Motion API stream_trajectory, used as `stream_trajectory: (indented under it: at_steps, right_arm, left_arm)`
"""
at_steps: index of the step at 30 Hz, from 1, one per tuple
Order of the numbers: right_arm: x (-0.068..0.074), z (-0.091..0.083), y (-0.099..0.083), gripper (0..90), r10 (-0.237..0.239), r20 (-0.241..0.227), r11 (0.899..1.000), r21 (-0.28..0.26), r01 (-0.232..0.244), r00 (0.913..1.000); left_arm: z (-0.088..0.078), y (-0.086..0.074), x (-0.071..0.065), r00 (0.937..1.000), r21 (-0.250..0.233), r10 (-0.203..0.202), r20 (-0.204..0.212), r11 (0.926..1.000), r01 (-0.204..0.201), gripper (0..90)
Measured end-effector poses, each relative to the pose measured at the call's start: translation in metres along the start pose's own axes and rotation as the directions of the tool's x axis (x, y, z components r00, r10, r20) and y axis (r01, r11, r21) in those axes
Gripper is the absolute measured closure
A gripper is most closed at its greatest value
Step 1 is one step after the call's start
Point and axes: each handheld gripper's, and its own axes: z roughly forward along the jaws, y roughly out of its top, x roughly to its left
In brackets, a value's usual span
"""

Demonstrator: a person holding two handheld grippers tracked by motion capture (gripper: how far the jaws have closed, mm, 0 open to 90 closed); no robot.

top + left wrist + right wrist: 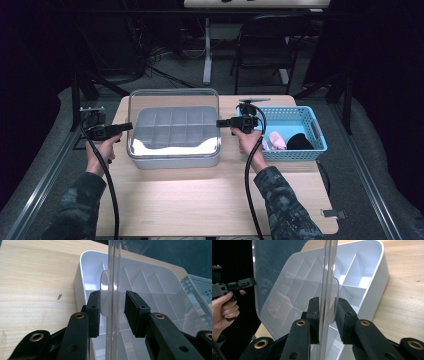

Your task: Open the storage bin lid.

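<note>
Lid point(173, 100), centre frame: light, stiff, slick plastic, best gripped at its side tabs. Left gripper point(112, 312) straddles it, not quite pinching; right gripper point(328, 315) clamps it.

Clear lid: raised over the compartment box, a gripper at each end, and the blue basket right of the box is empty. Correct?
Not quite. The blue basket isn't empty: the high view shows a pink item and a black item in it. The clear lid is raised over the compartment box, a gripper at each end.
</note>
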Motion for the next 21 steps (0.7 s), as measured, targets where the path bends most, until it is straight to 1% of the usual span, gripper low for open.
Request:
stream_trajectory:
  at_steps: [3, 10, 12, 13, 15, 16, 18, 21]
  right_arm:
    - [0.001, -0.001, 0.0, 75.1, 0.0, 0.0, 1.0, -0.006, 0.0, 1.0]
    - [0.011, -0.009, 0.002, 76.2, -0.024, -0.012, 0.999, -0.034, 0.023, 0.9996]
    - [0.013, -0.01, 0.002, 76.4, -0.026, -0.012, 0.999, -0.039, 0.025, 0.9996]
    - [0.016, -0.013, 0.002, 76.4, -0.036, -0.017, 0.998, -0.048, 0.035, 0.9992]
    - [0.019, -0.015, 0.003, 76.4, -0.046, -0.021, 0.998, -0.053, 0.045, 0.9987]
    - [0.021, -0.016, 0.003, 76.4, -0.049, -0.021, 0.997, -0.056, 0.048, 0.9986]
    - [0.022, -0.018, 0.003, 76.4, -0.052, -0.021, 0.997, -0.06, 0.051, 0.9984]
    - [0.027, -0.022, 0.003, 76.3, -0.061, -0.022, 0.996, -0.072, 0.059, 0.9979]
  left_arm:
    - [-0.001, 0.0, -0.001, 1.0, -0.004, -0.002, -0.002, 1.0, 0.002, 66.8]
    - [-0.01, 0.001, -0.004, 0.9999, -0.033, 0.01, 0.007, 0.9994, -0.01, 66.9]
    - [-0.011, 0.001, -0.005, 1.0, -0.039, 0.01, 0.001, 0.9992, -0.01, 66.8]
    - [-0.014, 0.002, -0.005, 0.9998, -0.047, 0.018, 0.008, 0.9987, -0.018, 66.8]
    - [-0.018, 0.002, -0.007, 0.9997, -0.057, 0.024, 0.006, 0.9981, -0.023, 66.7]
    - [-0.018, 0.002, -0.007, 0.9997, -0.057, 0.024, 0.006, 0.9981, -0.023, 66.7]
    - [-0.022, 0.003, -0.011, 0.9996, -0.074, 0.027, 0.007, 0.9969, -0.027, 66.7]
    - [-0.03, 0.004, -0.016, 0.9988, -0.084, 0.05, 0.006, 0.9952, -0.049, 66.8]
